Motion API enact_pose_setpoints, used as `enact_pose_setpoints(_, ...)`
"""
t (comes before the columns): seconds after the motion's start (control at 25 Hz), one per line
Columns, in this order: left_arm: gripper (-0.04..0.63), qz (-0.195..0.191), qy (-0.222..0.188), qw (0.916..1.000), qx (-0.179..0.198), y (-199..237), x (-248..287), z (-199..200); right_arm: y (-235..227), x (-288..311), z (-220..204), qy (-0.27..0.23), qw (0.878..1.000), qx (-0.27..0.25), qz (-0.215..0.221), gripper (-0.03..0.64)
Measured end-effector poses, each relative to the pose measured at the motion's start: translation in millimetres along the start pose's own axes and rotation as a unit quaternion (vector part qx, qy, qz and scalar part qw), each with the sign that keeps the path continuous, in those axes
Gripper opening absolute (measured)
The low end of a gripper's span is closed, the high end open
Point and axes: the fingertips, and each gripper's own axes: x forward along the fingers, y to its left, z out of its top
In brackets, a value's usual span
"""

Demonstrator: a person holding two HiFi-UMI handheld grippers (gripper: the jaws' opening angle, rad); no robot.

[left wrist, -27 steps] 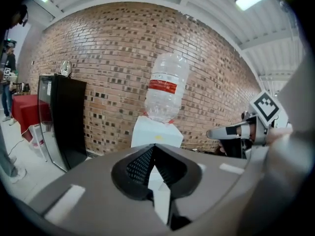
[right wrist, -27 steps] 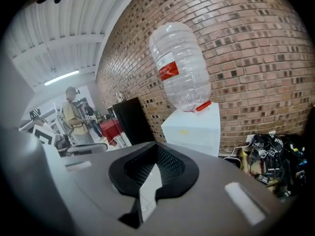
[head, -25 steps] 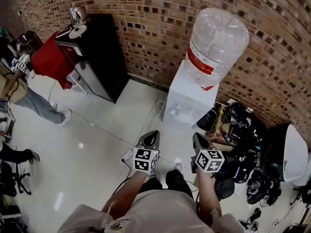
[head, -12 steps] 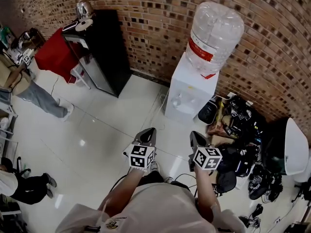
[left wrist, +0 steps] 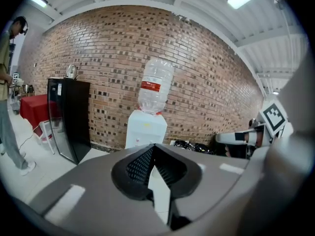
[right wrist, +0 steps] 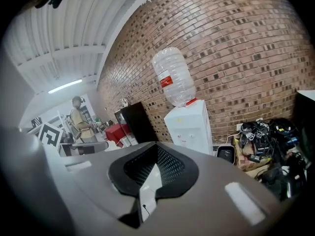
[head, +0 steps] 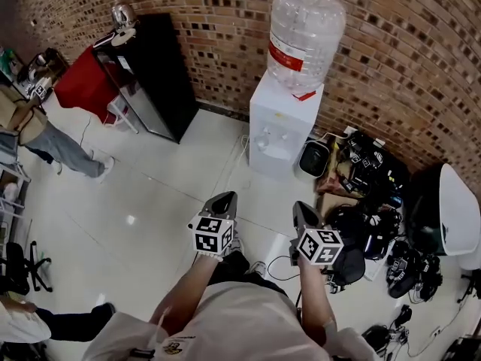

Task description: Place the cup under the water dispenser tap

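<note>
The white water dispenser [head: 279, 123] stands against the brick wall with a clear bottle [head: 304, 34] on top and its taps [head: 264, 140] on the front. It also shows ahead in the left gripper view [left wrist: 145, 128] and the right gripper view [right wrist: 191, 125]. My left gripper [head: 224, 199] and right gripper [head: 303, 210] are held side by side over the white floor, both pointing toward the dispenser and well short of it. Both are shut with nothing between the jaws. No cup shows in any view.
A black cabinet [head: 154, 74] with a kettle [head: 120, 17] on top stands left of the dispenser. A heap of bags and cables [head: 368, 194] lies at its right, beside a white chair [head: 455, 216]. A person [head: 37, 138] stands at far left by a red table [head: 86, 81].
The head view has shifted: the dispenser now sits further left and higher in it. Both grippers stay shut and side by side. The person at left has shifted on the floor.
</note>
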Motion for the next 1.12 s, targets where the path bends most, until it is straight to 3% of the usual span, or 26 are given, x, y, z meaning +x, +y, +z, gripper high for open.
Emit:
enact_pose_setpoints(0.24,0.011,0.006,0.007,1.0,-0.001,-20,-21,-16,2,-21,-27,0.015,1.0,0.001,0.005,0.0)
enact_pose_setpoints(0.48,0.011,-0.002,0.008,0.9999,-0.008,-24,-34,-19,23,-19,-17,0.01,1.0,-0.011,0.013,0.0)
enact_pose_setpoints(1.12,0.011,-0.002,0.006,0.9997,-0.025,5,-41,-20,57,-11,-12,0.012,0.999,-0.041,0.007,0.0)
